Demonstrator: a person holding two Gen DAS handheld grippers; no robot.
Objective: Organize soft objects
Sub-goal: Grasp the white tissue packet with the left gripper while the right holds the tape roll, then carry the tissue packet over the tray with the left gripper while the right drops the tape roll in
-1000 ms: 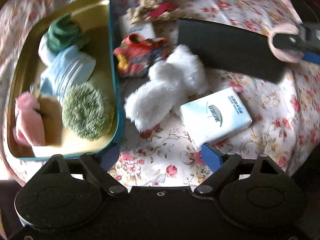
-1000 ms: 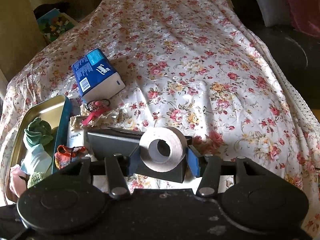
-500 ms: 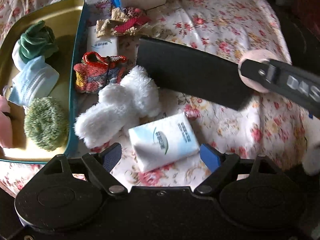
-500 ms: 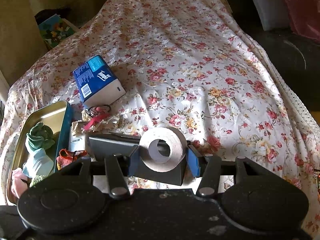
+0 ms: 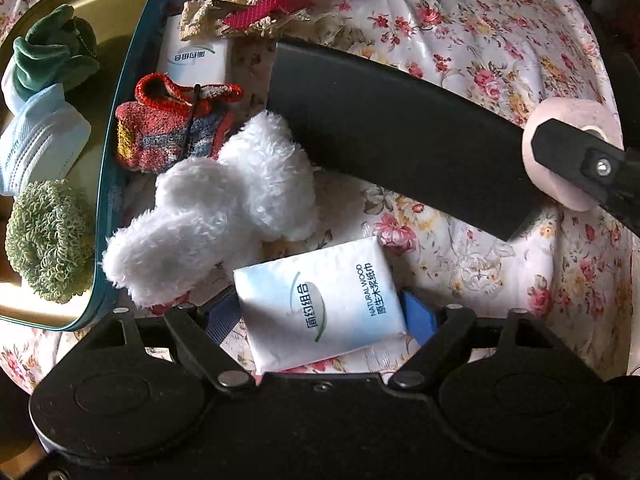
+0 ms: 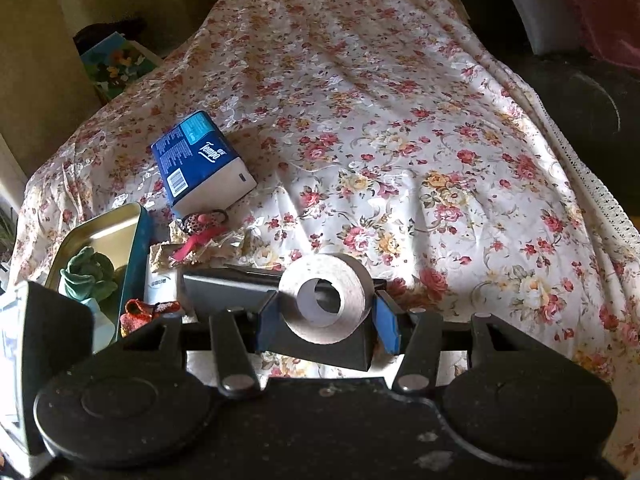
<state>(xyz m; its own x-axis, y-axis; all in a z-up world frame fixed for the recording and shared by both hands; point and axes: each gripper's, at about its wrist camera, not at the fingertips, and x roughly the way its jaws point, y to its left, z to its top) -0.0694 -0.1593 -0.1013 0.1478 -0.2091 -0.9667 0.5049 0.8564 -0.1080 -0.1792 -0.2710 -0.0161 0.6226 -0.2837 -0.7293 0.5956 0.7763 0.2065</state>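
At the bottom centre, the left gripper (image 5: 320,314) has been closing around the white tissue pack (image 5: 320,304), pads apparently not yet pressing. The right gripper (image 6: 326,312) grasps a toilet paper roll (image 6: 326,296) at lower centre.

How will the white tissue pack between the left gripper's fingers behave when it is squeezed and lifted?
The tissue pack looks soft, so it will probably dent. Its glossy wrapper may slip on the pads. It is likely light, and lying flat, unlikely to roll.

1. The left claw (image 5: 320,312) has moved from beside the tin across to the white tissue pack (image 5: 320,300) and dropped closer to it.
2. Its jaws have just been closing; the pack now lies between the blue pads (image 5: 420,316).
3. Left claw's body (image 6: 44,360) now shows in the right wrist view.
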